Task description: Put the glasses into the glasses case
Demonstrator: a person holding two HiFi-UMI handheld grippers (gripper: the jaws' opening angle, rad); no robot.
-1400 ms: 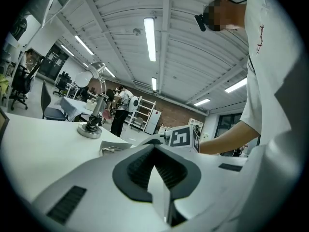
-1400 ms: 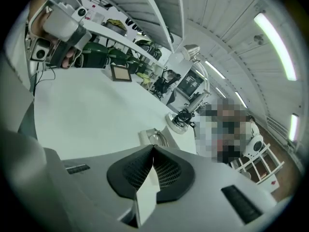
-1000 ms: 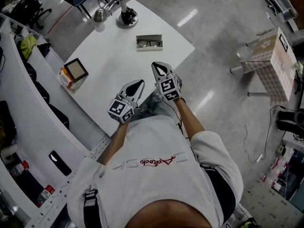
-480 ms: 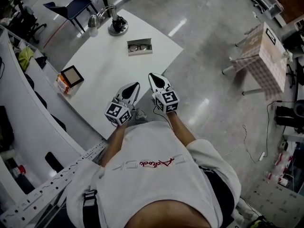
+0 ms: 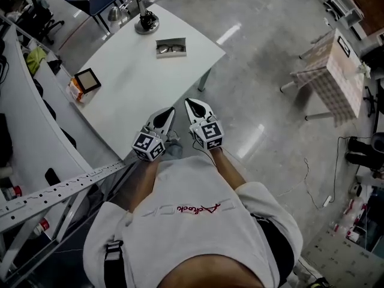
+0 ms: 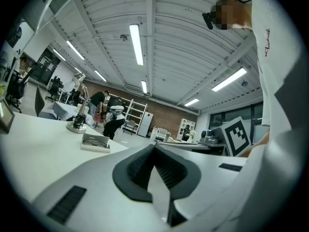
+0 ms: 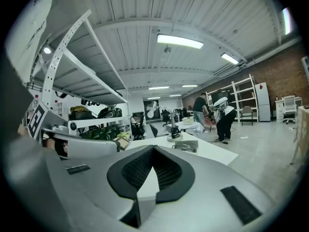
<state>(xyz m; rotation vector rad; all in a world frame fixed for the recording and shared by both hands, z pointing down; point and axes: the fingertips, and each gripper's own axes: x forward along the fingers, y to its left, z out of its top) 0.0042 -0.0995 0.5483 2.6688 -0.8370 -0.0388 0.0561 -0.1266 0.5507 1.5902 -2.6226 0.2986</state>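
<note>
The grey glasses case [image 5: 171, 47] lies open on the far part of the white table [image 5: 132, 95], with the dark-framed glasses [image 5: 171, 48] lying inside it. The left gripper view shows the case [image 6: 95, 141] far ahead, and in the right gripper view the case [image 7: 186, 146] is small and distant. My left gripper [image 5: 170, 110] and right gripper [image 5: 189, 103] are side by side close to my chest, past the table's near corner and well short of the case. Both are shut with nothing between their tips, as the left gripper [image 6: 154, 145] and right gripper [image 7: 153, 148] show.
A lamp with a round base [image 5: 146, 23] stands behind the case. A framed tablet [image 5: 87, 80] and an orange packet [image 5: 75, 92] lie at the table's left edge. A metal shelf rack [image 5: 42, 194] runs along the left. A checked-cloth table [image 5: 336, 71] stands on the right.
Both grippers have drawn back from over the table's near corner to off the table. The table and case now lie farther away at the upper left.
</note>
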